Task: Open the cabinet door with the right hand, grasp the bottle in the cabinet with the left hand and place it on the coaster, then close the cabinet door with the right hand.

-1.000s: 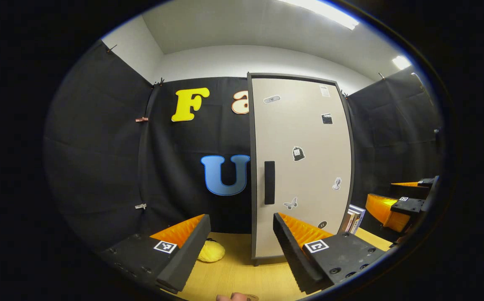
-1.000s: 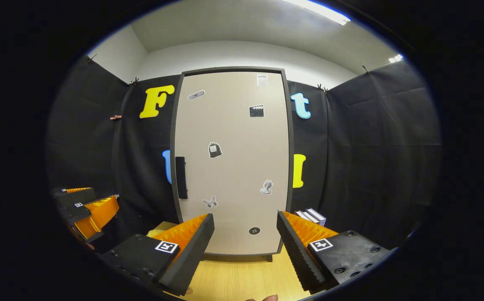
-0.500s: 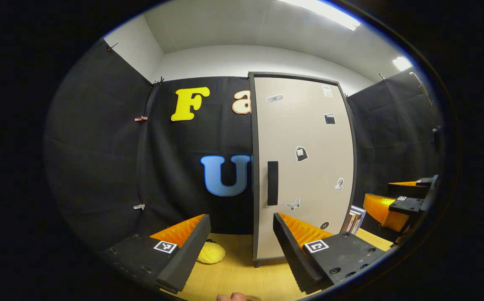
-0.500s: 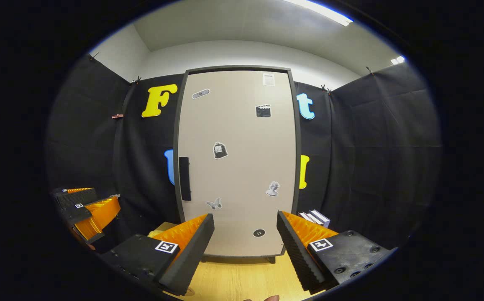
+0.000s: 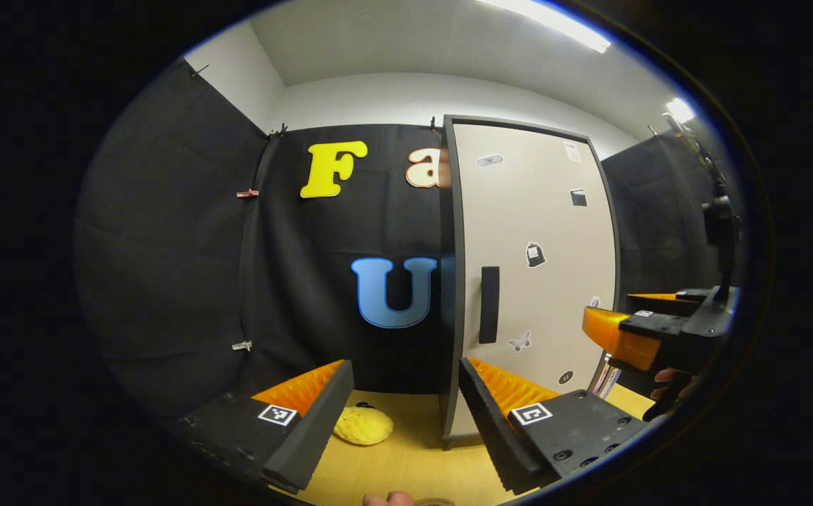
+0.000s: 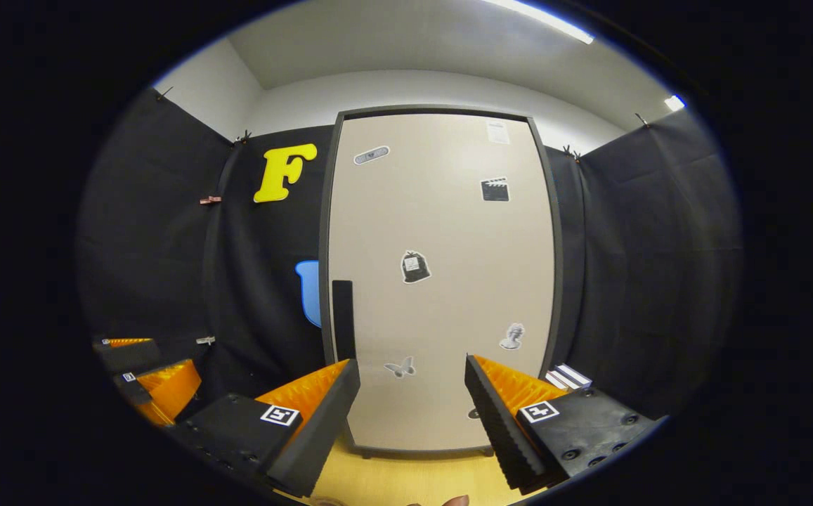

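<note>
Right gripper view: the tall cabinet door (image 6: 441, 281) stands closed on the table (image 6: 413, 481), so the bottle behind it is hidden. The panel looks stiff, flat and smooth; I'd say the dark vertical handle (image 6: 343, 320) at its left edge is the only grip. Right gripper (image 6: 412, 414) and left gripper (image 5: 405, 414) both have released, empty jaws.

Ahead of the right gripper (image 6: 412, 414) stands one cabinet (image 6: 441, 281) with one dark handle (image 6: 343, 320) and seven stickers, a few books (image 6: 566, 377) to its right, and one yellow lump (image 5: 363, 426) ahead of the left gripper (image 5: 406, 414).
</note>
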`<action>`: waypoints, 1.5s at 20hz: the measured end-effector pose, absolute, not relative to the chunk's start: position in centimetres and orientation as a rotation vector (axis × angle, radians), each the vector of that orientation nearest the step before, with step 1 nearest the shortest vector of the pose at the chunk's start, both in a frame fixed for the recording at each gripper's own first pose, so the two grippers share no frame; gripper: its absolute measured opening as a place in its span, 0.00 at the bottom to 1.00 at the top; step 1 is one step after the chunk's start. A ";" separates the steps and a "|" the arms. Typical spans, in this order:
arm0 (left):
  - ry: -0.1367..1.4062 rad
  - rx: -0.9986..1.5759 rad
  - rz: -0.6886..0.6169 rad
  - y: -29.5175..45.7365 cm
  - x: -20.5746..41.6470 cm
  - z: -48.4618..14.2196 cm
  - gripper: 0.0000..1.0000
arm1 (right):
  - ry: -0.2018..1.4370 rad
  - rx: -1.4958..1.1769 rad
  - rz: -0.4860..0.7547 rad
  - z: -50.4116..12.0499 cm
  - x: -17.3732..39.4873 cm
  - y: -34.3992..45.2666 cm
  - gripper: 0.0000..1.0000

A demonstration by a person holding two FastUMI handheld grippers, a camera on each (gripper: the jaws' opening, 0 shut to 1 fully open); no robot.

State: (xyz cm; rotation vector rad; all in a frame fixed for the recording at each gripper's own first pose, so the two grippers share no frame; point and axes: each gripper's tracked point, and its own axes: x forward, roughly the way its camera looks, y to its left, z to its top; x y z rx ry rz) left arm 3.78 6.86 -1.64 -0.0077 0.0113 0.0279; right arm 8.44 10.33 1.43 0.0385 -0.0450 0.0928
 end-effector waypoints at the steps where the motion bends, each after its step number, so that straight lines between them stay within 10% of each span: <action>1: 0.010 -0.004 0.027 7.2 4.0 -1.7 0.95 | -0.047 0.039 0.096 1.5 9.4 11.2 0.98; 15: 0.062 -0.009 0.071 10.6 6.0 -4.5 0.95 | -0.013 0.059 0.127 -0.7 22.5 19.5 0.97; 18: 0.056 -0.006 0.082 11.2 5.8 -4.5 0.95 | 0.003 0.073 0.111 -1.7 23.7 20.3 0.60; 21: 0.051 -0.007 0.090 11.6 5.6 -4.5 0.95 | 0.002 0.071 0.085 -2.0 24.7 20.5 0.55; 23: 0.051 -0.008 0.096 11.8 5.2 -4.6 0.95 | -0.024 0.091 0.067 -1.8 24.6 20.4 0.31; 30: 0.064 -0.037 0.122 12.6 3.9 -4.9 0.95 | -0.013 0.070 0.107 -1.9 24.1 20.4 0.19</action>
